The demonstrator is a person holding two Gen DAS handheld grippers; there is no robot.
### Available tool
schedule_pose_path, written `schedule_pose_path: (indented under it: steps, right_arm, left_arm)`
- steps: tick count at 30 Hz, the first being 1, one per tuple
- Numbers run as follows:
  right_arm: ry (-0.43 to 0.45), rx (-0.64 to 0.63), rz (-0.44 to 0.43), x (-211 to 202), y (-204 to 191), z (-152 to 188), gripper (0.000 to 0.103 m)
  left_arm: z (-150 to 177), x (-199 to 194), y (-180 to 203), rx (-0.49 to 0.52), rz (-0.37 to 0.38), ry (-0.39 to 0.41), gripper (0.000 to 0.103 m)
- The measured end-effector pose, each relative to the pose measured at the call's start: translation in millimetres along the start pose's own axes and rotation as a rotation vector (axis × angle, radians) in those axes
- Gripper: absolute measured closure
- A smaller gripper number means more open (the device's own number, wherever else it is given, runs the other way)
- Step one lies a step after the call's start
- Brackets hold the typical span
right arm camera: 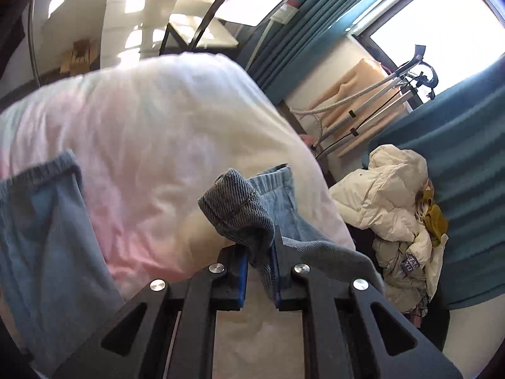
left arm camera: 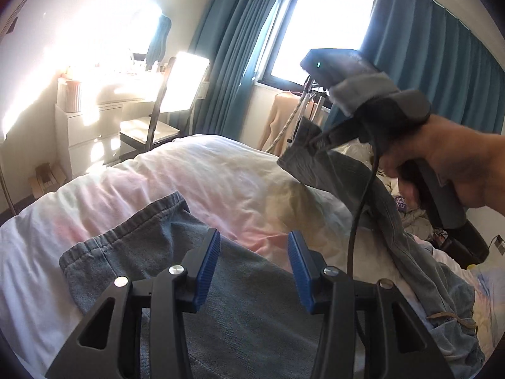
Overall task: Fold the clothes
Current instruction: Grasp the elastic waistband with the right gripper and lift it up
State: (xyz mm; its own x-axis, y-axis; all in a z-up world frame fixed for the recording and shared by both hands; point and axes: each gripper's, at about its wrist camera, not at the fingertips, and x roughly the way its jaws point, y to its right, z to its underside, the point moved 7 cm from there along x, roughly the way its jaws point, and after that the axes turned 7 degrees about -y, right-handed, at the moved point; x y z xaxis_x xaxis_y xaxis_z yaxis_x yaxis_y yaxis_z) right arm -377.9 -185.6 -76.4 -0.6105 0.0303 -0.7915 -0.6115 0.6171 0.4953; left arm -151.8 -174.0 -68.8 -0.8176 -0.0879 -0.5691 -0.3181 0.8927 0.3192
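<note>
A blue-grey denim garment (left arm camera: 246, 300) lies spread on the white and pink duvet (left arm camera: 189, 173), its elastic hem (left arm camera: 126, 227) at the left. My left gripper (left arm camera: 254, 240) hovers just over it, open, with nothing between its blue pads. To the right, a hand (left arm camera: 457, 170) holds my right gripper (left arm camera: 315, 143), which is shut on a corner of the same garment and has it lifted off the bed. In the right wrist view the right gripper (right arm camera: 259, 252) pinches that bunched corner (right arm camera: 236, 202), and the rest of the garment (right arm camera: 41, 221) lies at the left.
A chair (left arm camera: 148, 126) and white drawers (left arm camera: 88, 132) stand beyond the bed's far end. Teal curtains (left arm camera: 227, 47) frame a bright window. A pile with a white puffer jacket (right arm camera: 391, 195) sits beside the bed at the right, with a metal stand (right arm camera: 378, 94) behind it.
</note>
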Motion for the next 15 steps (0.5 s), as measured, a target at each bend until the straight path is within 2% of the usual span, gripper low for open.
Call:
schedule_pose_path:
  steps: [3,7,10,15]
  right_arm:
    - [0.090,0.062,-0.017,-37.3,8.4,-51.2,0.092]
    - [0.113,0.096,-0.007,-55.9,-5.0,-93.6,0.094]
    - [0.085,0.111,-0.029,-40.8,-21.8,-98.7,0.094]
    - [0.034,0.035,-0.145,3.0,-81.5,-66.3,0.093]
  left_arm:
    - [-0.9,0.9,-11.0,-0.040,-0.015,-0.004,0.058]
    - [-2.4,0.7,-20.7,-0.077,-0.031,0.009,0.058]
    - [-1.5,4.2,-24.2,-0.087,-0.037,0.005,0.058]
    - [3.6,15.6,-29.8,-0.099,-0.047,-0.021,0.058]
